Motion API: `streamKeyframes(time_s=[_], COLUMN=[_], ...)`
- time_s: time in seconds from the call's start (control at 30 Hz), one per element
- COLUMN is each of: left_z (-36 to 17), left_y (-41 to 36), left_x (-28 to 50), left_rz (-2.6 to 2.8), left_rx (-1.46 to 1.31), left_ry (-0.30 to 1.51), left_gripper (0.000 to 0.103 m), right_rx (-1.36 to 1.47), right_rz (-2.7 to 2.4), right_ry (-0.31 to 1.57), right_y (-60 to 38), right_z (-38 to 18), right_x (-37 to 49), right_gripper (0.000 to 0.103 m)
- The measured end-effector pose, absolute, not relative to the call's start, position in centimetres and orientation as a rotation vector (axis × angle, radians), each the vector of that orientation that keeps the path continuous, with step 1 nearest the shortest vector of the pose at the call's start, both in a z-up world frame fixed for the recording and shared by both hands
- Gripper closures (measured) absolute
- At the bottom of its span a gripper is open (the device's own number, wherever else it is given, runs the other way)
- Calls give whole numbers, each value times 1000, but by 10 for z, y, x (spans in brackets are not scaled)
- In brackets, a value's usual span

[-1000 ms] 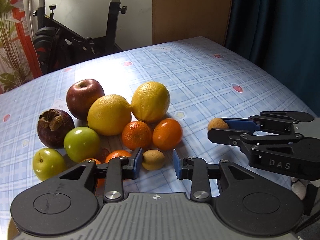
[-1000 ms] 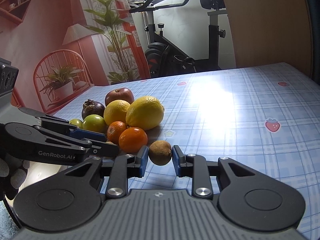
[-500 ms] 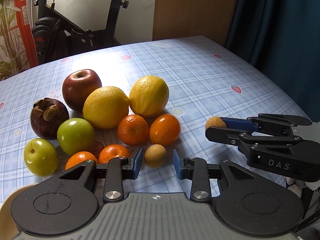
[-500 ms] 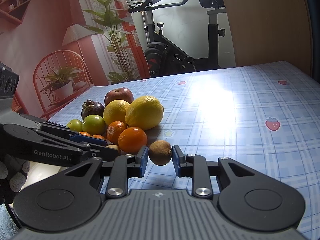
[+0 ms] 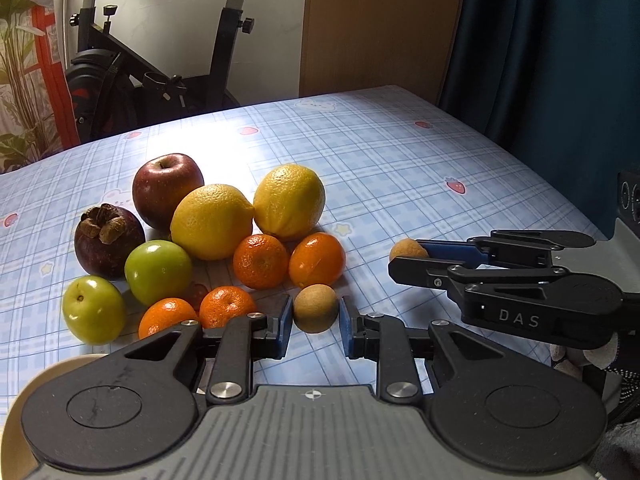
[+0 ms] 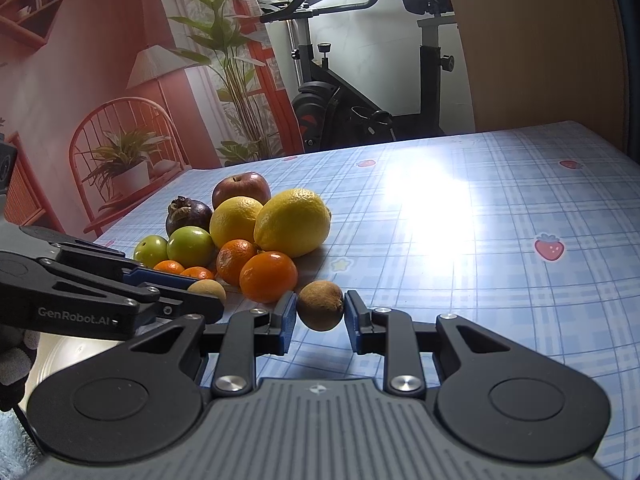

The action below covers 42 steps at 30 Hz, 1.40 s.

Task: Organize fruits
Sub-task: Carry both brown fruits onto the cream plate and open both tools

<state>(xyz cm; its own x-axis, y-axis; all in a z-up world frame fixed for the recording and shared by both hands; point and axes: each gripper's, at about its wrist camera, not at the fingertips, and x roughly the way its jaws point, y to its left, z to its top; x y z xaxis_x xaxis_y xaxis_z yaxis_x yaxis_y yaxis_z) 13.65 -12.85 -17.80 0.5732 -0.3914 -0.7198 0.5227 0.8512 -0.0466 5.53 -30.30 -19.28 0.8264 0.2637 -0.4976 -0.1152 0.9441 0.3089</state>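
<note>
Two small brown fruits are each caught between a gripper's blue pads. The left gripper (image 5: 315, 322) has just been closing its jaws, and a small brown fruit (image 5: 315, 308) now sits between them with the pads at its sides, at the near right edge of the fruit pile. The right gripper (image 6: 320, 316) is clamped on a second brown fruit (image 6: 321, 305), which sits close over the checked tablecloth (image 6: 480, 264), to the right of the pile and apart from it; whether it touches the cloth cannot be told. In the left wrist view this second fruit peeps out at the tip of the right gripper's black fingers, well right of the pile. The pile itself lies on the left part of the table: a red apple (image 5: 167, 190) at the far side, two lemons (image 5: 212, 221) just in front of it, side by side and touching, a dark mangosteen (image 5: 108, 242) to the left, two green plums (image 5: 158, 272) nearer, and four mandarins (image 5: 261, 261) clustered along the near side. Beyond the far edge of the table stands an exercise bike (image 6: 360, 92), with a wooden panel (image 5: 380, 28) and a dark curtain (image 5: 540, 48) further right.
</note>
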Motion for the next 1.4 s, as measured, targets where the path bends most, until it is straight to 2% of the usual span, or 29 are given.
streamKeyframes(time_s=[0.5, 0.93, 1.4], left_z=[-143, -155, -175], left_y=[-55, 38, 59], left_x=[111, 125, 138], left_rz=[-433, -282, -280], left_rx=[90, -84, -154], left_ry=[757, 833, 863], left_gripper=[77, 77, 77], right_rx=[216, -31, -196], right_rz=[254, 508, 576], right_ry=[614, 632, 703], right_y=[-266, -140, -84], right_z=[-183, -160, -182], right_x=[59, 105, 127], right_gripper=[74, 74, 74])
